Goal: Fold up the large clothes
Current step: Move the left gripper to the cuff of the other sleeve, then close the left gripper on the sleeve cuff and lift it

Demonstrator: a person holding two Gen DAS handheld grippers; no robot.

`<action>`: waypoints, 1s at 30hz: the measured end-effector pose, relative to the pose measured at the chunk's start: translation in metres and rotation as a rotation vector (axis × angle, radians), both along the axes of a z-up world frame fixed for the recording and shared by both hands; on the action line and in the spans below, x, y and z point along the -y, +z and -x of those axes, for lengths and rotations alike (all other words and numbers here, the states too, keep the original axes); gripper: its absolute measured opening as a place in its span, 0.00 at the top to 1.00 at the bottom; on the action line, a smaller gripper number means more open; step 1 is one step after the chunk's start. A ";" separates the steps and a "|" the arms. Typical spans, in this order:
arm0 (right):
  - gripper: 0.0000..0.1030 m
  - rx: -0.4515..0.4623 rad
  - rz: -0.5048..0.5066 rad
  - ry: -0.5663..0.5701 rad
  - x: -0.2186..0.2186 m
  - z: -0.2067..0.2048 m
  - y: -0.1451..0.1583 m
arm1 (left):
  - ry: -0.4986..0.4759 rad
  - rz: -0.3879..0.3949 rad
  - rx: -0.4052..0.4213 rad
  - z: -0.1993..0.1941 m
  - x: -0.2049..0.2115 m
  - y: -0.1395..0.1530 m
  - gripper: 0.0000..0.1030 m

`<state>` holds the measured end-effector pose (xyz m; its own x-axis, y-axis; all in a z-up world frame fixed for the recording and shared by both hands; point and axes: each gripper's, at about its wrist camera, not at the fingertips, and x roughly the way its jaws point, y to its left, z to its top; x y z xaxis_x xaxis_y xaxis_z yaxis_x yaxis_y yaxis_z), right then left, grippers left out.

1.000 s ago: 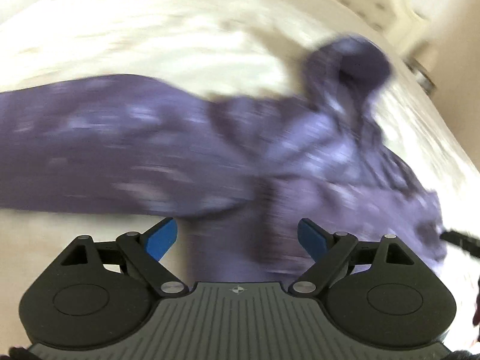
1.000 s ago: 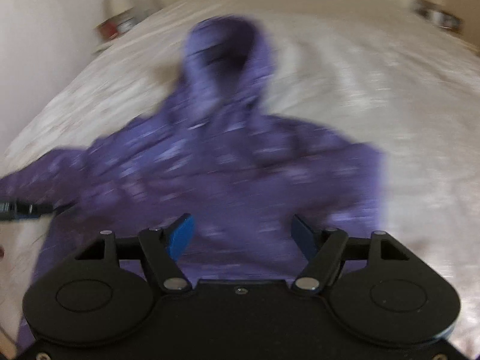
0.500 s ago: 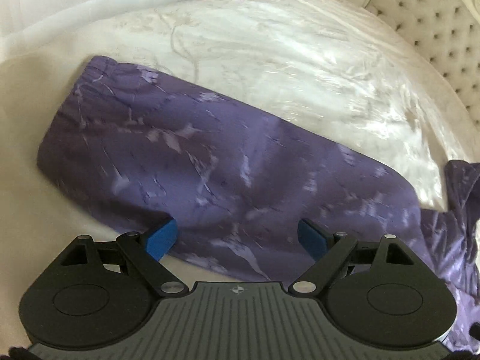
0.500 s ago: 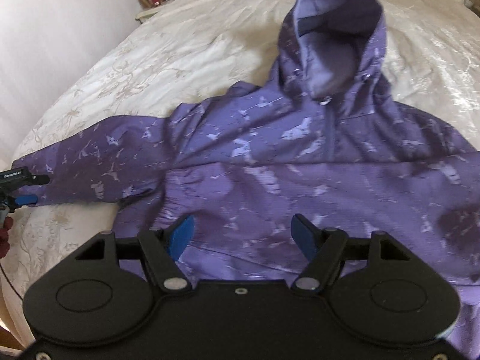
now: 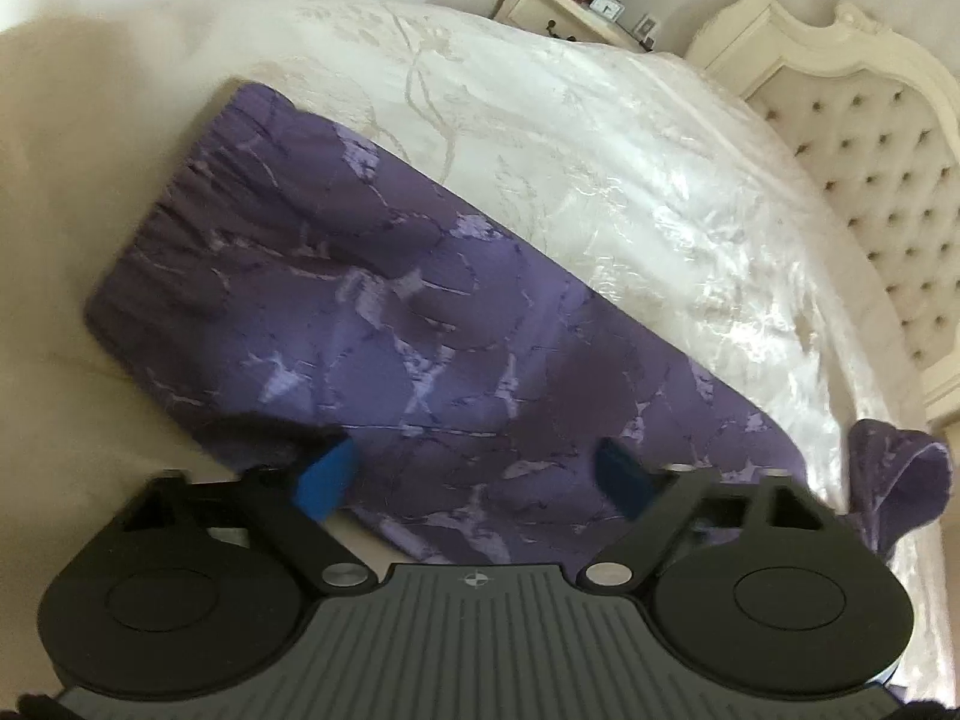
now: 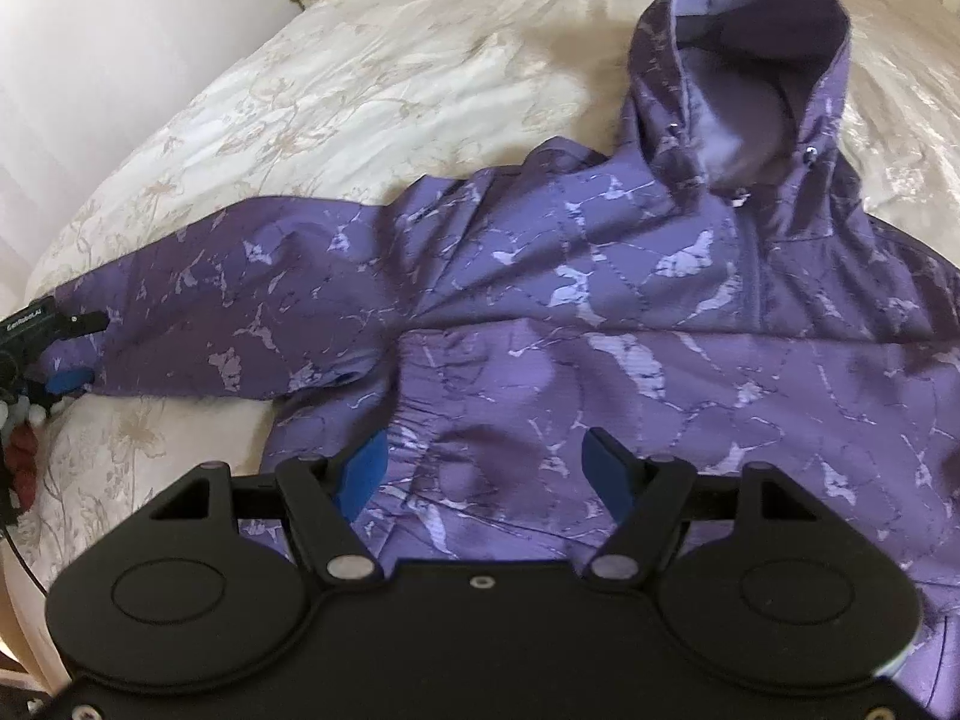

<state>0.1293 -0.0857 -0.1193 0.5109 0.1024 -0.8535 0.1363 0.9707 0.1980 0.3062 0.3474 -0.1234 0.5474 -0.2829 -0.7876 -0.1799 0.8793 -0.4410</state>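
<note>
Each hand-held gripper (image 5: 474, 477) (image 6: 483, 468) is black plastic with blue fingertips (image 5: 324, 477), silver pivot screws and round side discs.

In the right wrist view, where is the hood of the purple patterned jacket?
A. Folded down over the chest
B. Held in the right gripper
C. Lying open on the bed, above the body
C: the hood of the purple patterned jacket lies open on the cream bedspread, while the right gripper is open and empty.

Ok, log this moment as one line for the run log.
garment: purple hoodie flat on bed | left tongs: open over sleeve | right tongs: open over hem | fold: not begun
</note>
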 end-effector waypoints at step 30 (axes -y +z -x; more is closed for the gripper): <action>0.48 -0.103 -0.011 -0.066 -0.001 -0.055 -0.053 | -0.037 0.068 0.350 0.026 -0.001 0.091 0.94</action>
